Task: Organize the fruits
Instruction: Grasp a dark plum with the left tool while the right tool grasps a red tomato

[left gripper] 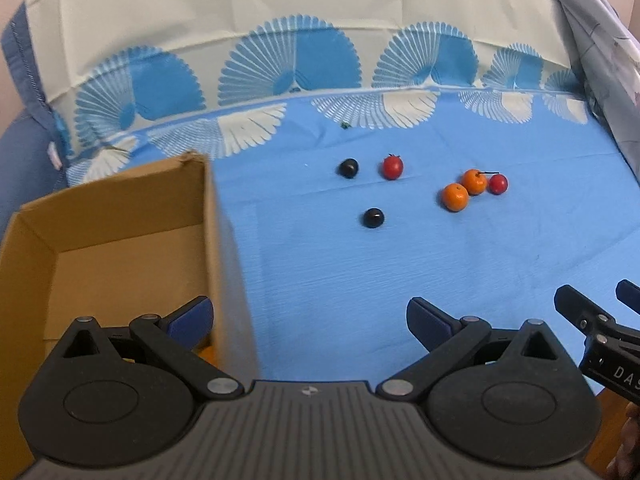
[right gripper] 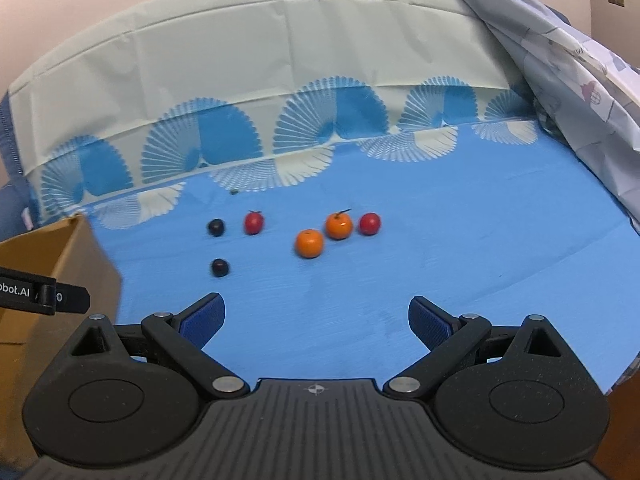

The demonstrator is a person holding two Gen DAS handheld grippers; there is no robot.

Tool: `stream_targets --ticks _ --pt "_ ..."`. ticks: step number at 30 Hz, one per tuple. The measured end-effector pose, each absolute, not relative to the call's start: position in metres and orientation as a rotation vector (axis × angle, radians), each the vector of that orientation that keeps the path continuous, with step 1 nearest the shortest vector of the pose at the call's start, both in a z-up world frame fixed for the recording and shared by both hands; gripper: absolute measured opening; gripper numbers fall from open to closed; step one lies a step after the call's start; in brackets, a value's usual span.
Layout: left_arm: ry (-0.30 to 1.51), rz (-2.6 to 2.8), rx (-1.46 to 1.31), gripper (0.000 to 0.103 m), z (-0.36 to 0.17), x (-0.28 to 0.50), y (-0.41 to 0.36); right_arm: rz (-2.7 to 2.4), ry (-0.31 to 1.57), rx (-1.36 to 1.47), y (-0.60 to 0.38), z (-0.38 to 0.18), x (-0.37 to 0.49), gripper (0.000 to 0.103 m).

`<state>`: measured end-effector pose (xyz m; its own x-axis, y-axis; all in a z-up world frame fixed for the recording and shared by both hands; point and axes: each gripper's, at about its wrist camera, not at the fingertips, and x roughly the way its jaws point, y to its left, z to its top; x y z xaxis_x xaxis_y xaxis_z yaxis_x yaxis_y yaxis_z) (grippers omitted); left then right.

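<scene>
Several small fruits lie on the blue tablecloth (left gripper: pixel 400 264): two oranges (left gripper: pixel 455 197) (left gripper: pixel 474 181), two red fruits (left gripper: pixel 392 166) (left gripper: pixel 498 184) and two dark fruits (left gripper: pixel 348 168) (left gripper: pixel 373 218). They also show in the right wrist view, with an orange (right gripper: pixel 309 243) nearest the middle. A brown cardboard box (left gripper: pixel 120 240) stands at the left, and a bit of orange (left gripper: pixel 208 354) shows inside it behind my left finger. My left gripper (left gripper: pixel 310 320) is open and empty at the box's right wall. My right gripper (right gripper: pixel 316 320) is open and empty over bare cloth.
A patterned cloth backdrop (left gripper: pixel 280 40) rises behind the table. A crumpled grey sheet (right gripper: pixel 560 80) drapes over the right side. The right gripper's fingers (left gripper: pixel 580 312) show at the right of the left wrist view. The left gripper's finger (right gripper: pixel 72 300) shows beside the box (right gripper: pixel 60 264).
</scene>
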<state>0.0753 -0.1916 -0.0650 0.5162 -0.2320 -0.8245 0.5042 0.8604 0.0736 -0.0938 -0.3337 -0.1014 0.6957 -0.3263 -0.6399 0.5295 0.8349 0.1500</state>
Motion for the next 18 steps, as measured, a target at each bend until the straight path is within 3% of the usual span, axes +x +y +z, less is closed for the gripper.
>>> stream_targets --ticks 18 --pt "1.025 -0.542 0.355 0.103 -0.160 0.172 -0.293 -0.538 0.651 0.324 -0.440 -0.179 0.002 0.098"
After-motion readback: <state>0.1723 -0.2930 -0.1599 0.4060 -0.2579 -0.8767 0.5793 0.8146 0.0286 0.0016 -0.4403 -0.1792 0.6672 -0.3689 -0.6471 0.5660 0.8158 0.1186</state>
